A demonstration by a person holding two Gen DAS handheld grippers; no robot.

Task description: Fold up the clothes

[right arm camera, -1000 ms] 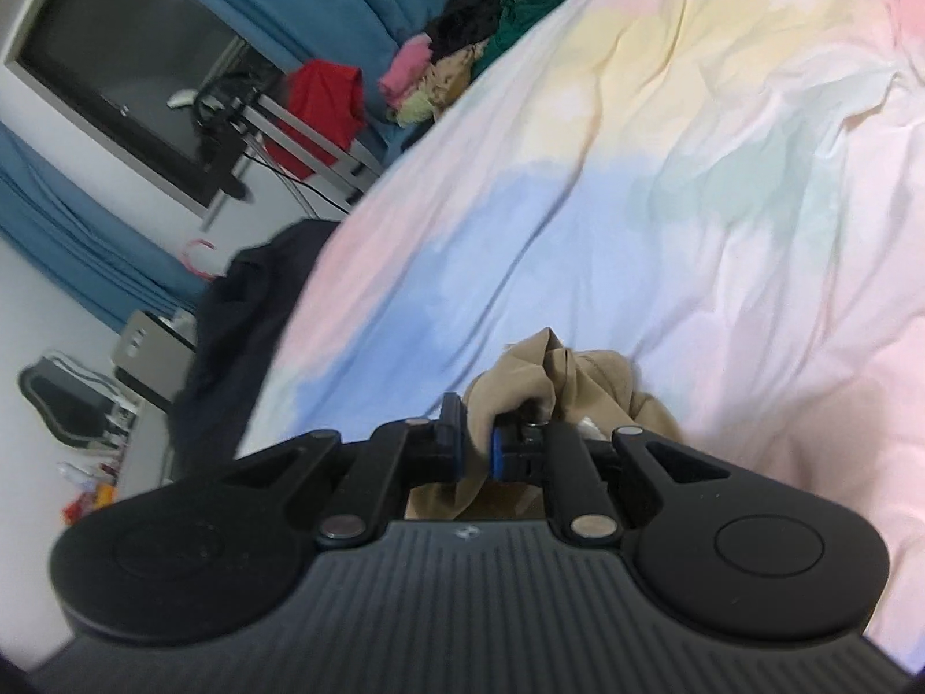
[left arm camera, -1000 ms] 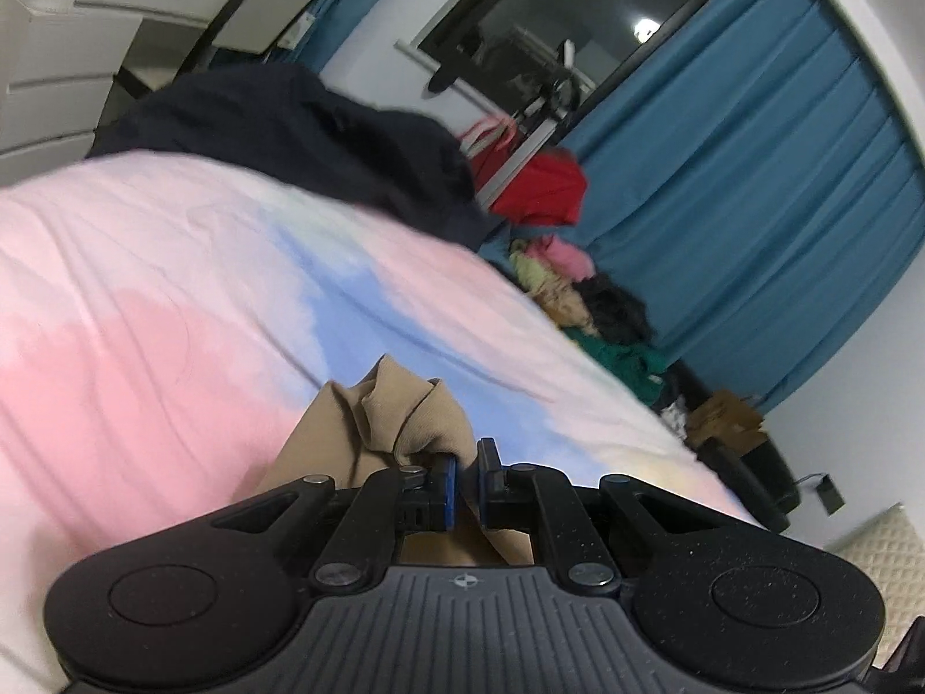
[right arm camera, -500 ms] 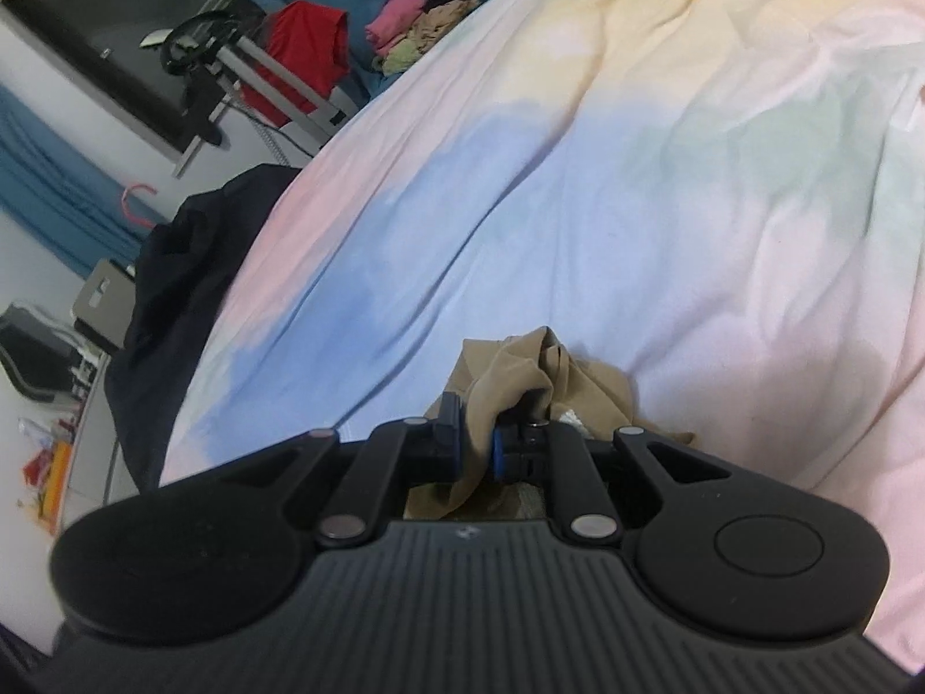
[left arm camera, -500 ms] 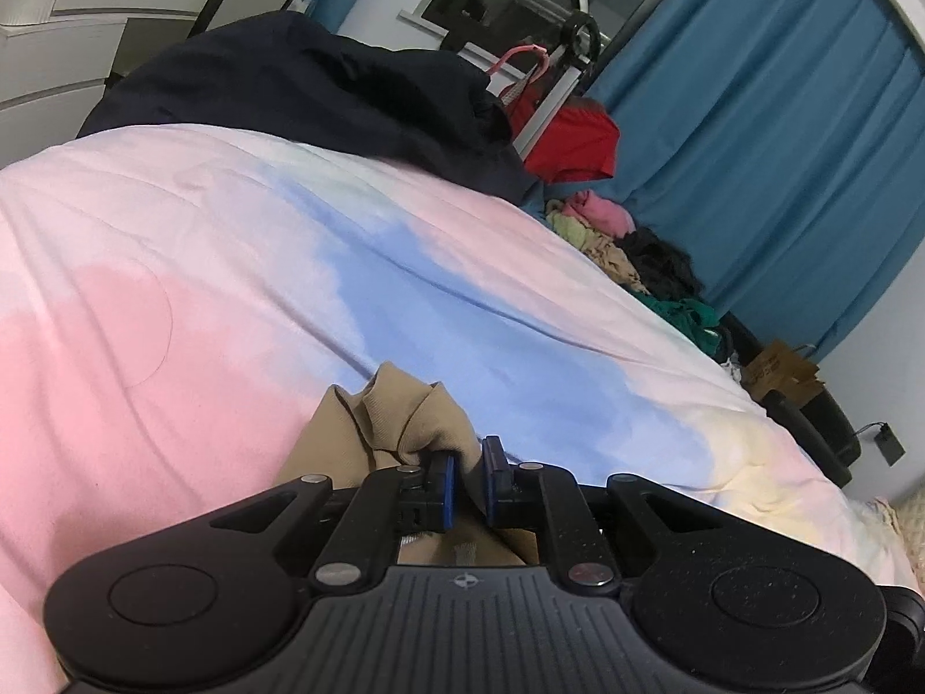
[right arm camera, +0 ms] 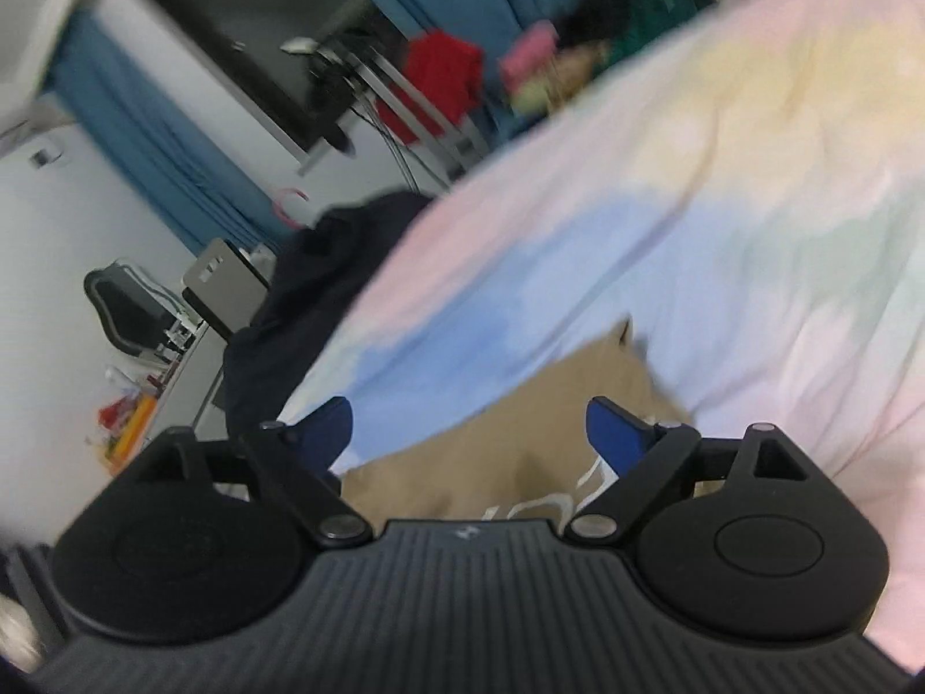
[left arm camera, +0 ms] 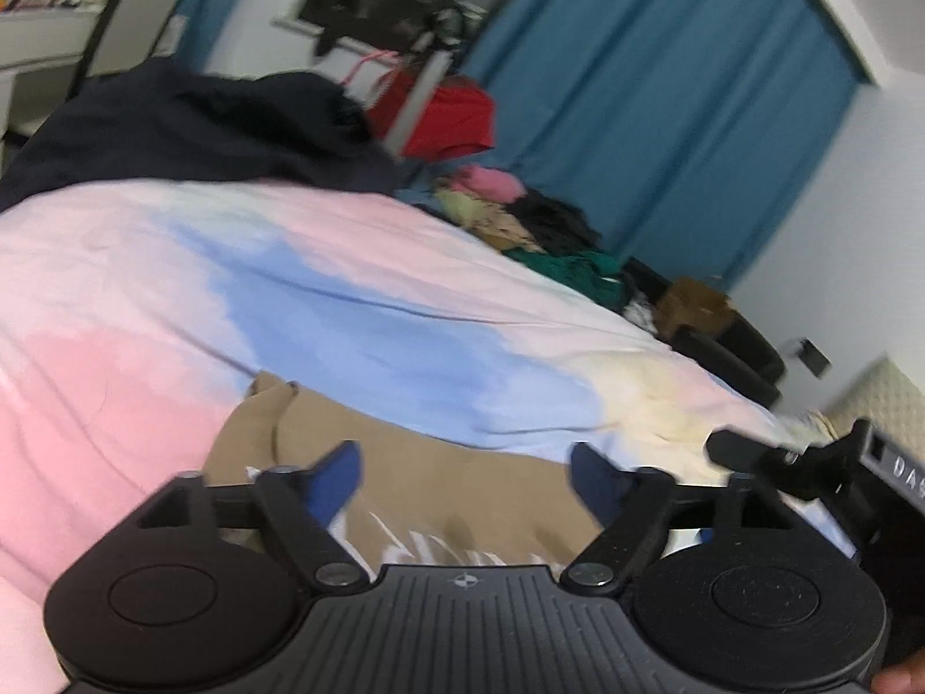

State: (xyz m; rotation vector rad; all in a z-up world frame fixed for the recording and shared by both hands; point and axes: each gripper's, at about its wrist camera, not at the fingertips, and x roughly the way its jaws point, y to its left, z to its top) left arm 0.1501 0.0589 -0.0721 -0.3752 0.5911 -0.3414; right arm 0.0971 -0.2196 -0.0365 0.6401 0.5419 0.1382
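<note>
A tan garment [left arm camera: 439, 480] with white print lies flat on the pastel bedspread [left arm camera: 358, 324], just beyond both grippers. My left gripper [left arm camera: 465, 477] hovers over its near edge, jaws opening wide, blue pads clear of the cloth. In the right wrist view the same tan garment [right arm camera: 520, 422] spreads under my right gripper [right arm camera: 468, 431], whose jaws are also opening with nothing pinched between them. The right gripper's black body [left arm camera: 832, 462] shows at the right edge of the left wrist view.
A dark navy garment [left arm camera: 191, 127] is heaped at the bed's far end. Past the bed stand a drying rack with a red garment [left arm camera: 451, 121], a pile of clothes [left arm camera: 537, 231] on the floor, blue curtains [left arm camera: 665, 115] and a white desk [left arm camera: 40, 52].
Both grippers went from shut on bunched tan cloth to wide open. The garment dropped and now lies spread flat on the bedspread. Both grippers lifted and rolled a little.
</note>
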